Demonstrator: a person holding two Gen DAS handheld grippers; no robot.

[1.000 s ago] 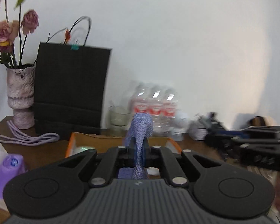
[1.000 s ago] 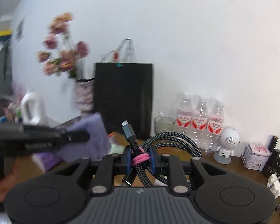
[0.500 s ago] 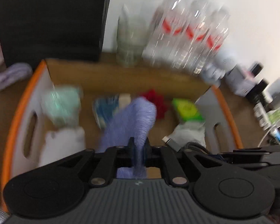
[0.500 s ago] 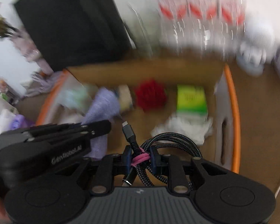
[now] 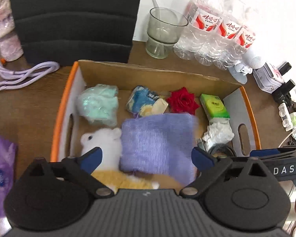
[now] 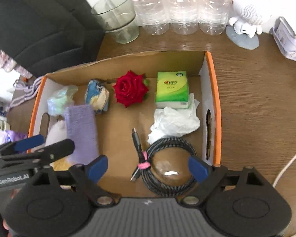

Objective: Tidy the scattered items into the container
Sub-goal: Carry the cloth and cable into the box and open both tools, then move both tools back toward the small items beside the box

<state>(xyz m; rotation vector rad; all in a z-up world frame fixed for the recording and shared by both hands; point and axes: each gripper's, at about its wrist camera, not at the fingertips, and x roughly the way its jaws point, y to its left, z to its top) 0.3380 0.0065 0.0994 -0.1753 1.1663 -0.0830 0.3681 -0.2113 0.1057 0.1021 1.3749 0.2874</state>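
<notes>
Now both of your loads lie straight below their tongs, inside the cardboard box [image 6: 213, 90]; the left tongs [image 5: 148, 158] have just been opening and stand wide with nothing pressed between the pads, and the purple cloth [image 5: 157, 144] hangs or lies loose between and below them, blurred, its long side running across the box from wall to wall; the right tongs [image 6: 148, 166] have likewise just been opening, and the coiled black cable [image 6: 167, 164] sits free on the box floor between the spread tips, its plug end pointing toward the far wall; you hold nothing in either hand.

By my reading both drops are done or all but done, so the move that matters is out and up; the cloth is nearest your left hand, the cable nearest your right. Mind that the two tongs stand just beside each other over the box, the left one crossing the right view's lower left corner; lift apart. The right wall with its orange rim and handle slot is near the cable; the white plush toy [image 5: 102, 140] touches the cloth's left edge; the red rose [image 6: 131, 90], green tissue pack [image 6: 172, 88] and crumpled white paper [image 6: 175, 121] fill the far right part. Open desk [image 6: 256, 98] lies to the right of the box.
</notes>
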